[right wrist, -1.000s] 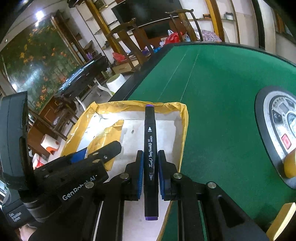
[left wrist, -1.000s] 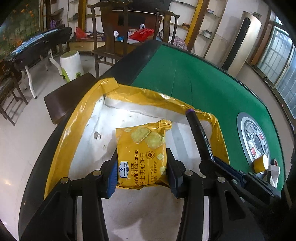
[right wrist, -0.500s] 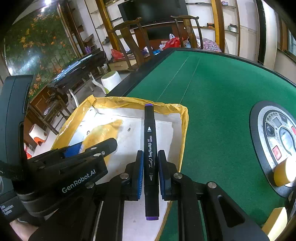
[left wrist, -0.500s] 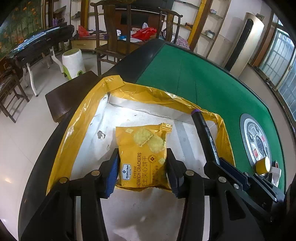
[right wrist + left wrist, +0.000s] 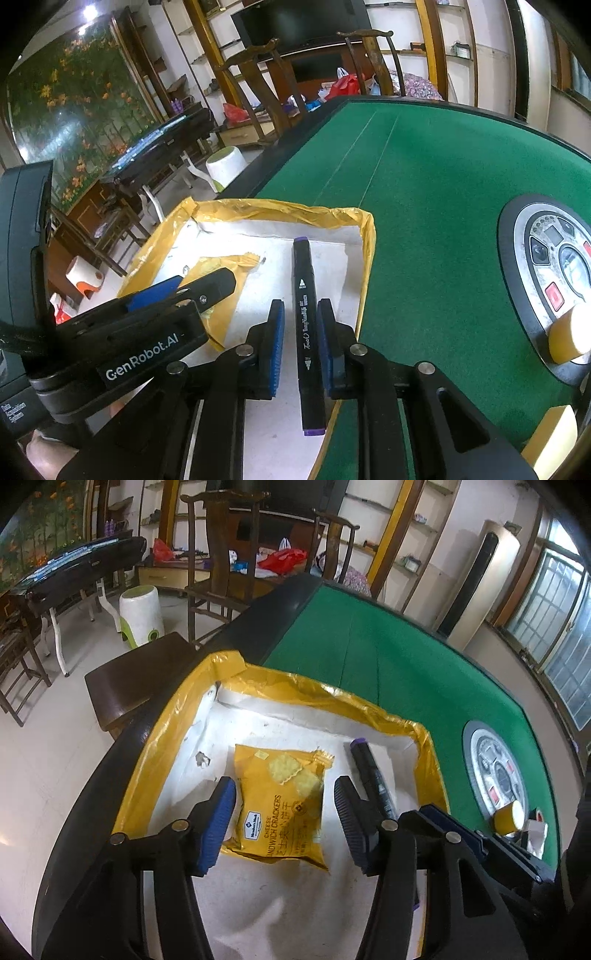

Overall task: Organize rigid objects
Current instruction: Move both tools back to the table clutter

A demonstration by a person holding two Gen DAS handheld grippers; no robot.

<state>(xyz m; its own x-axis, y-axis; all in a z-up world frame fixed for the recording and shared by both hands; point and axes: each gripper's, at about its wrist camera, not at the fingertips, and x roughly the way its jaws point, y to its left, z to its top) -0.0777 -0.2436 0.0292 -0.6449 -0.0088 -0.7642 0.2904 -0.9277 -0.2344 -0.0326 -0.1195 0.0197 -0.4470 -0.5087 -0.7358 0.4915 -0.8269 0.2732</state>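
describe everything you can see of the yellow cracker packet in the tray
The yellow foil cracker packet is a sealed flat pouch printed with two square crackers, a blue logo and "cheese sandwich crackers". It lies face up on the white floor of the yellow-rimmed tray, lightly crinkled. The left gripper straddles it, its jaws just opened, blue pads clear of its sides.

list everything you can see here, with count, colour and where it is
cracker packet: one, yellow, flat in the tray
marker: one, black with purple ends, over the tray's right side
tray: one, white with yellow lining, at the table edge
table: one, green felt, dark rim
control panel: one, round, grey, in the felt
tape roll: one, yellowish, on the panel
left tool: one, black with blue pads, open around the packet, just been opening
right tool: one, same colours, pads flanking the marker, just loosened
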